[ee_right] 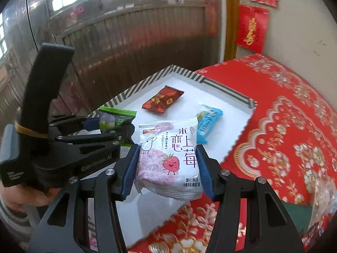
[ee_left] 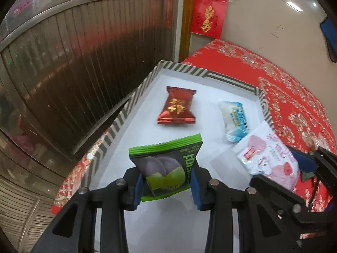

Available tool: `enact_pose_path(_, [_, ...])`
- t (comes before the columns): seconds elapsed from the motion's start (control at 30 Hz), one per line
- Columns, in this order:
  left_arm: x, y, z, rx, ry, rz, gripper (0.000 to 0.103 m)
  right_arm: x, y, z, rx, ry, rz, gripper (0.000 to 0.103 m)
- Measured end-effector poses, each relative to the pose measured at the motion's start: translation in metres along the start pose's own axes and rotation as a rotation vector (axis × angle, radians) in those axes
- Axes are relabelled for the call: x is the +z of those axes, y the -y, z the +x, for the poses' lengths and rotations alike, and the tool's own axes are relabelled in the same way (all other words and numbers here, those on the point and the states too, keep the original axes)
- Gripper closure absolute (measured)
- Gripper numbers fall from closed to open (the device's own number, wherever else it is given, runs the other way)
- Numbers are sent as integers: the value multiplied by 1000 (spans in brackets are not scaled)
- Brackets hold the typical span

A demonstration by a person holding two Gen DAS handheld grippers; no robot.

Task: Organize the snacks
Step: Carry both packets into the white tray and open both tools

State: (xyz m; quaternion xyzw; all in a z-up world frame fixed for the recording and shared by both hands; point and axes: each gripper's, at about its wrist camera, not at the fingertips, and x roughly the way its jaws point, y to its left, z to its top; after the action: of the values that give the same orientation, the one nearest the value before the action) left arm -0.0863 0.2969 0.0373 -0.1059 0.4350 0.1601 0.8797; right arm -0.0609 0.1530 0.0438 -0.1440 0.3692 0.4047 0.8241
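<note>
My left gripper point(ee_left: 166, 184) is shut on a green snack packet point(ee_left: 166, 166), held above the white floor of a striped-rimmed box point(ee_left: 118, 126). My right gripper point(ee_right: 167, 168) is shut on a white and pink strawberry rice-cracker packet point(ee_right: 170, 160), held over the box's near right edge; this packet point(ee_left: 271, 158) also shows at the right of the left wrist view. Inside the box point(ee_right: 147, 80) lie a red candy packet point(ee_left: 178, 109) point(ee_right: 162, 100) and a blue and white packet point(ee_left: 234, 122) point(ee_right: 208, 122). The left gripper point(ee_right: 109, 128) with the green packet point(ee_right: 118, 118) sits left of the right one.
The box rests on a table with a red floral cloth point(ee_right: 284, 126). A brown ribbed metal door point(ee_left: 84, 63) stands behind and to the left. Red paper decorations point(ee_left: 208, 14) hang on the wall. A clear bag point(ee_right: 324, 198) lies at the table's right edge. A hand point(ee_right: 19, 198) grips the left tool.
</note>
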Motion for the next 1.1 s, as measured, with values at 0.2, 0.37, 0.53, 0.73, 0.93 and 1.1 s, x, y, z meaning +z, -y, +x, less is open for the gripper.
enact_pose_path(0.2, [2,-8,9,22,-18,-10,63,0,-3,24,9,-52,-5,50])
enact_pose_path(0.37, [2,-10,16,28,-34,-12,63,-3,-3,38,7,-86,-14,50])
enact_pose_path(0.53, [2,-12,23,36,-50,-22,62,-4,-6,45,4,-101,-29,50])
enact_pose_path(0.73, [4,-15,25,23,-68,-43,30,-6,-4,52,2,-126,-15,50])
enact_pose_path(0.93, [4,-17,21,26,-57,-58,22,-6,-4,48,11,-118,-14,49])
enact_pose_path(1.1, [3,-18,12,35,-38,-70,22,-7,-7,36,6,-92,-34,49])
